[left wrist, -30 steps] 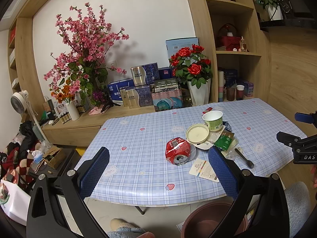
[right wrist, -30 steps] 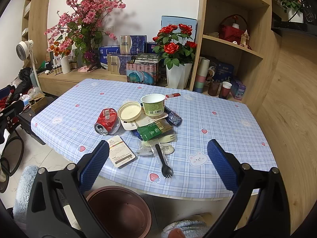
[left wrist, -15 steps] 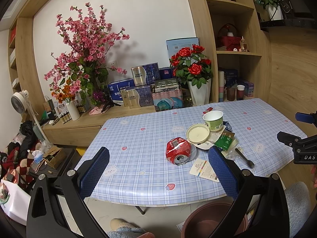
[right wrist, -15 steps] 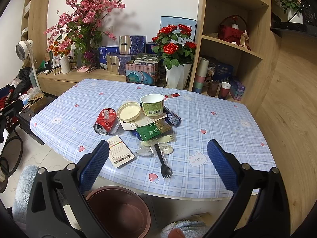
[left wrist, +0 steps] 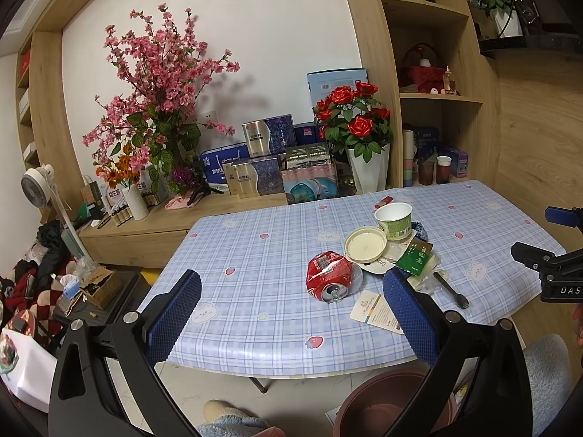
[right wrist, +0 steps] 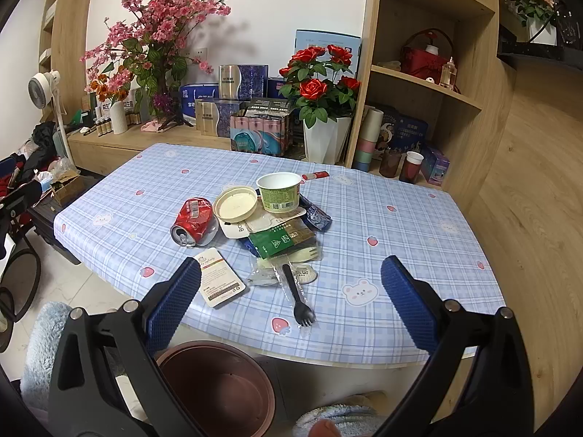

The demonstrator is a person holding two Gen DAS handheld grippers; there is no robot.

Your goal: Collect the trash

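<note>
Left wrist view: the left gripper (left wrist: 291,304) fills the lower frame with its blue-padded fingers (left wrist: 174,315) spread wide and nothing between them. Beyond it the table (left wrist: 255,255) with a blue checked cloth crosses the middle. The trash sits right of centre: a crushed red can (left wrist: 329,276) on its side, a round cream lid (left wrist: 365,245) just beside it, a green paper cup (left wrist: 394,220) standing upright behind the lid, a green sachet (left wrist: 414,258), a black plastic fork (left wrist: 451,288) and a printed card (left wrist: 375,311) near the front edge. The right-hand finger overlaps the card's right end and part of the wrappers. At the bottom right a brown bin (left wrist: 393,400) stands on the floor below the table edge, partly hidden by the gripper frame. Pink blossoms (left wrist: 160,83) occupy the upper left; a red rose pot (left wrist: 359,134) stands behind the table. Part of the right gripper shows at the right edge.

Right wrist view: the right gripper (right wrist: 291,304) is likewise wide apart and holds nothing. The can (right wrist: 193,220), lid (right wrist: 235,202), cup (right wrist: 278,191), sachet (right wrist: 275,242), fork (right wrist: 297,296) and card (right wrist: 218,282) cluster in the centre of the table (right wrist: 400,218). The left-hand finger covers the card's near left corner. The bin (right wrist: 218,389) sits at the lower centre-left, under the table's front edge, its left side behind the gripper frame.
</note>
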